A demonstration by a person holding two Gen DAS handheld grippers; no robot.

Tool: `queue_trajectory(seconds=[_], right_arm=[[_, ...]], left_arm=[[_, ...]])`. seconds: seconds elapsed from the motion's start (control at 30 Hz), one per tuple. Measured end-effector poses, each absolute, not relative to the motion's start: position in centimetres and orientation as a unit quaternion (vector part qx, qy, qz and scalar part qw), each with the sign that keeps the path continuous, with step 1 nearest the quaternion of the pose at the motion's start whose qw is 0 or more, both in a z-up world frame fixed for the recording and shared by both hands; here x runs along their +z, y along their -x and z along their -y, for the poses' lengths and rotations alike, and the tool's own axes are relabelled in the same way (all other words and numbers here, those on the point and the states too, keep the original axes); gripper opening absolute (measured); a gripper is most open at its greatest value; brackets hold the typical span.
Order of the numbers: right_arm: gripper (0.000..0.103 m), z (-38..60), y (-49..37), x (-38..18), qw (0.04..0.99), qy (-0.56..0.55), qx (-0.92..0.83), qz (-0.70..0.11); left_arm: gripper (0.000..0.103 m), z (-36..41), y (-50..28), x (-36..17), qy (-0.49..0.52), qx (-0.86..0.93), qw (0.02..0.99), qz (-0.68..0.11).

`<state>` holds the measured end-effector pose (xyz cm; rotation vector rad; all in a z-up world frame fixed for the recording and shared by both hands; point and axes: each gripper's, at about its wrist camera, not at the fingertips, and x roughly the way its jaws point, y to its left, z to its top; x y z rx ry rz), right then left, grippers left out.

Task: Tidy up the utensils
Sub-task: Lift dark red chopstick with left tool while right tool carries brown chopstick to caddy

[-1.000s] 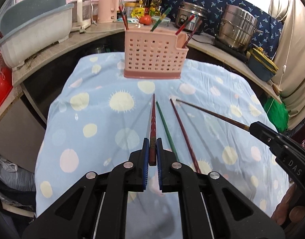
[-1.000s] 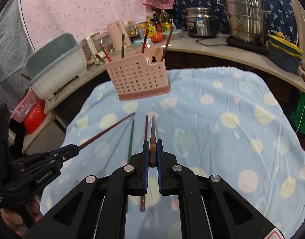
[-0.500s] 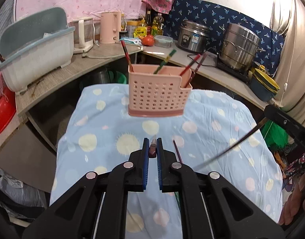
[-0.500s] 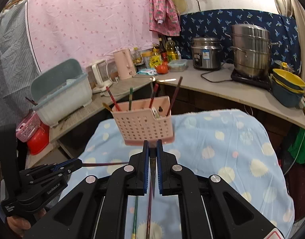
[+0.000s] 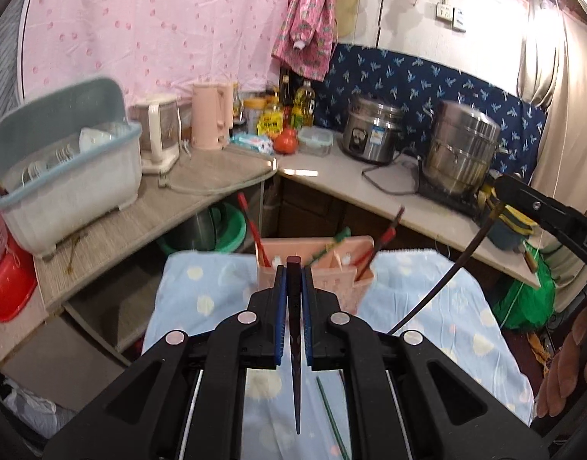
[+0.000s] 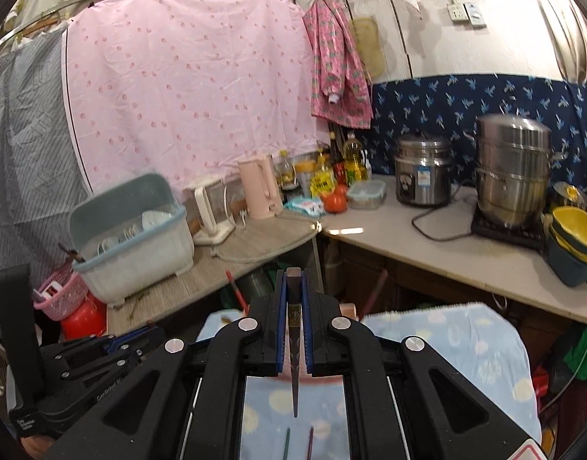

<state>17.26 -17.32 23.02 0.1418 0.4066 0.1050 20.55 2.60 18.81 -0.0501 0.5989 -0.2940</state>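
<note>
The table [image 5: 439, 306], under a blue cloth with pale dots, carries the pink holder [image 5: 312, 268] at its far end, in front of the counter [image 5: 370, 188]. The holder stands upright, with several chopsticks leaning out of it at slants: a red-tipped one [image 5: 251, 226] on its left, a green one [image 5: 331, 243] near its middle and a dark red-tipped one [image 5: 385, 237] on its right. The left gripper [image 5: 293, 295] sits on the near side of the holder and above the cloth, its jaws nearly closed and clamped on a dark chopstick [image 5: 295, 364]. That stick runs along the gripper's own line, thick end at the fingertips toward the holder, thin tip pointing back toward the camera. The right gripper [image 6: 293, 299] is also on the near side of the holder, most of which it hides in its own view; its jaws are likewise pinched on a brown chopstick [image 6: 294, 364], thick square end forward, tip trailing back. In the left wrist view this stick slants from upper right down toward the cloth, right of the holder. Two loose chopsticks, a green stick [image 6: 286, 441] and a maroon stick [image 6: 310, 441], lie on the cloth nearer than the holder, long axes roughly toward it.
</note>
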Motion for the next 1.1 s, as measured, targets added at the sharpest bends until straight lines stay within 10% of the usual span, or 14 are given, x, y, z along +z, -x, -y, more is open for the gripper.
queue_trajectory(seconds=[0.43, 1.1], right_arm=[[0.007, 16.5, -27.1, 25.8, 0.982, -0.078, 0.044, -0.169], [0.007, 16.7, -34.2, 14.7, 0.957, -0.079, 0.031, -0.276]], left_arm=[[0.007, -2.3, -27.7, 26.7, 0.038, -0.126, 0.969, -0.208], [0.007, 0.0, -33.6, 18.3, 0.02, -0.11, 0.952, -0.284]])
